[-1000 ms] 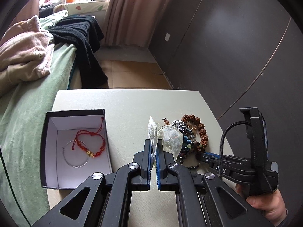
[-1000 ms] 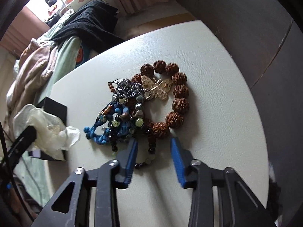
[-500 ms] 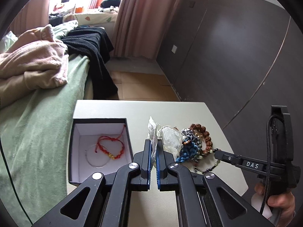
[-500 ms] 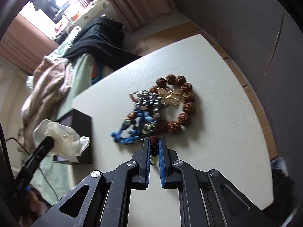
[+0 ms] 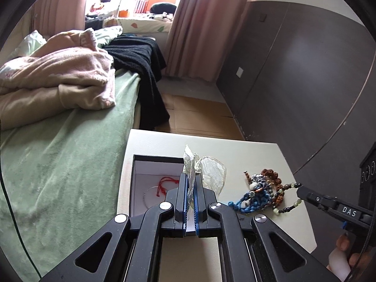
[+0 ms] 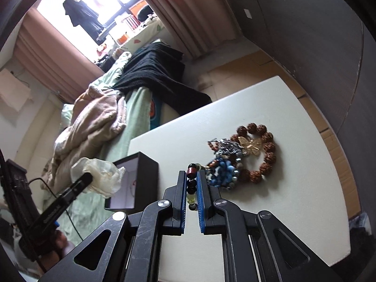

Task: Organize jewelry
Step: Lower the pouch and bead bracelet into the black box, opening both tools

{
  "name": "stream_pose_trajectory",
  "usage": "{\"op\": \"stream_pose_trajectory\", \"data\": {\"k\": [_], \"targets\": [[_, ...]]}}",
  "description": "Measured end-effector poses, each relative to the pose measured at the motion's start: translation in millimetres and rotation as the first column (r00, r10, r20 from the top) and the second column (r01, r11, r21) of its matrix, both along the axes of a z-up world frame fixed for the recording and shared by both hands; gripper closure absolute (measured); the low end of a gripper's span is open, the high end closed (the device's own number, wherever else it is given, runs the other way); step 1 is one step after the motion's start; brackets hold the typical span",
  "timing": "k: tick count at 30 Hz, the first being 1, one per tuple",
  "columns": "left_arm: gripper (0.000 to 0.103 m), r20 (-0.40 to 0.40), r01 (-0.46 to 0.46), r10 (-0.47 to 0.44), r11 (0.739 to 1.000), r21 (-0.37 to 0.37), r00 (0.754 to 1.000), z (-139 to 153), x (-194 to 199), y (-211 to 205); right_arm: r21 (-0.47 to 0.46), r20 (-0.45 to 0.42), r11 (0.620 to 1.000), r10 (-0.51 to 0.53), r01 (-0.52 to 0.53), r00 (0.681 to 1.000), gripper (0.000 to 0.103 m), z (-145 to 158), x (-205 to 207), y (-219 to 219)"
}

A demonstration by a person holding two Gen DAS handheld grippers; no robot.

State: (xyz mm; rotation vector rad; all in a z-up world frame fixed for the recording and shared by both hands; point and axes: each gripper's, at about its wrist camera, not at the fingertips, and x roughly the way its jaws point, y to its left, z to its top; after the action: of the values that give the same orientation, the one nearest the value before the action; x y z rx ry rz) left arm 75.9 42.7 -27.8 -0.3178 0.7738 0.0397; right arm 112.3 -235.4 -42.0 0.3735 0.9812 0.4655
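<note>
My left gripper is shut on a crumpled clear plastic bag and holds it above the table beside the open black jewelry box. The box holds a red cord bracelet and a thin silver bangle. My right gripper is shut on a dark-and-green bead bracelet and lifts its end off a pile with a blue bead bracelet, a brown seed bracelet and a gold butterfly. The pile also shows in the left wrist view.
The white table stands against a green-covered bed with pink and black clothes on it. A dark wardrobe wall runs along the right. Cardboard covers the floor behind the table.
My right gripper closed on the bead bracelet and has lifted it up and back from the pile. My left gripper has risen with the plastic bag still held.
</note>
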Motion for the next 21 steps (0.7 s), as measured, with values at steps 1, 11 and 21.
{"op": "stream_pose_trajectory", "data": {"k": [1, 11, 21], "targets": [[0.099, -0.005, -0.003, 0.003, 1.0, -0.004, 1.0, -1, 1, 2, 0.002, 0.004, 1.0, 0.004, -0.004, 1.0, 0.093, 1, 0, 2], [0.037, -0.013, 0.008, -0.009, 1.0, -0.022, 1.0, 2, 8, 11, 0.027, 0.051, 0.998, 0.049, -0.05, 0.998, 0.093, 6, 1, 22], [0.026, 0.051, -0.125, 0.13, 0.988, -0.09, 0.99, 10, 1, 57, 0.113, 0.116, 0.981, 0.145, -0.158, 0.983, 0.093, 13, -1, 58]]}}
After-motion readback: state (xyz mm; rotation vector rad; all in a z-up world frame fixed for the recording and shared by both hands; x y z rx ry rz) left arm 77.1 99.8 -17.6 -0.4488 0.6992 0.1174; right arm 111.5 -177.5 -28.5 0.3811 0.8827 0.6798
